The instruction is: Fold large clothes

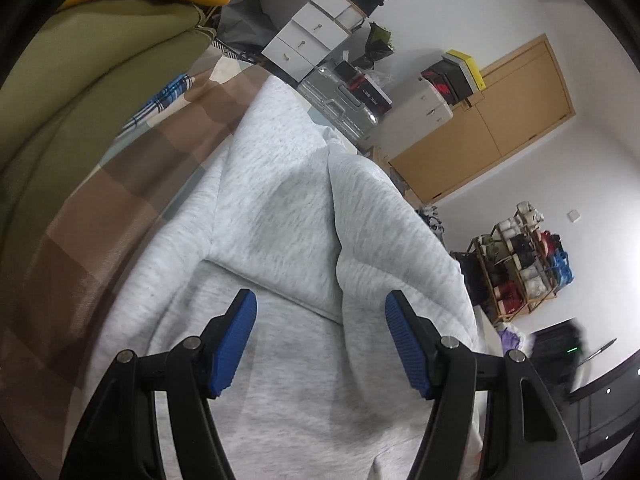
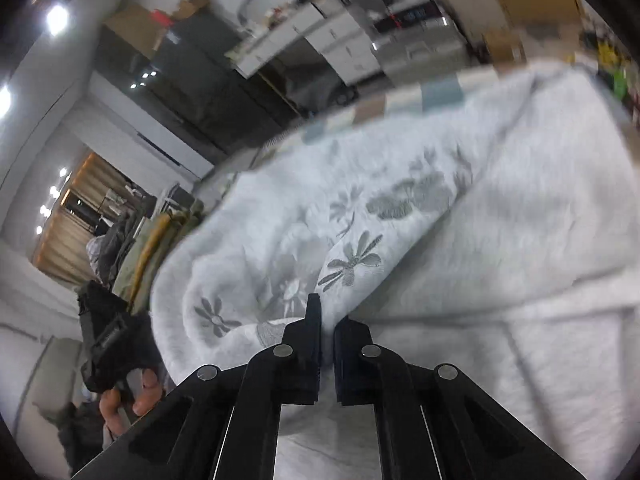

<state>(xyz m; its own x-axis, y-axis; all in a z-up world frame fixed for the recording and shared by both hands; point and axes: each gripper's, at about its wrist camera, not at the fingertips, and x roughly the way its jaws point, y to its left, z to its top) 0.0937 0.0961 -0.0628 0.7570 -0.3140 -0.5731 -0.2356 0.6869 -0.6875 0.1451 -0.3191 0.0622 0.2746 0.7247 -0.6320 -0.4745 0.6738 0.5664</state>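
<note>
A large light grey sweatshirt (image 1: 280, 216) lies on a brown checked bed cover (image 1: 80, 248). In the left wrist view a folded part makes a ridge down its middle. My left gripper (image 1: 320, 308) is open and empty just above the cloth, its blue pads (image 1: 236, 344) on either side of a fold edge. In the right wrist view the same garment (image 2: 500, 248) shows grey embroidered flowers (image 2: 352, 264). My right gripper (image 2: 326, 320) is shut on a fold of the sweatshirt and holds it lifted. The view is blurred.
Olive and yellow bedding (image 1: 100, 40) is piled at the left. White drawers (image 1: 308, 28), a silver suitcase (image 1: 344, 100), a wooden wardrobe (image 1: 488, 120) and a shelf rack (image 1: 520, 256) stand beyond the bed. The person's left hand on the other gripper (image 2: 116, 360) shows at lower left.
</note>
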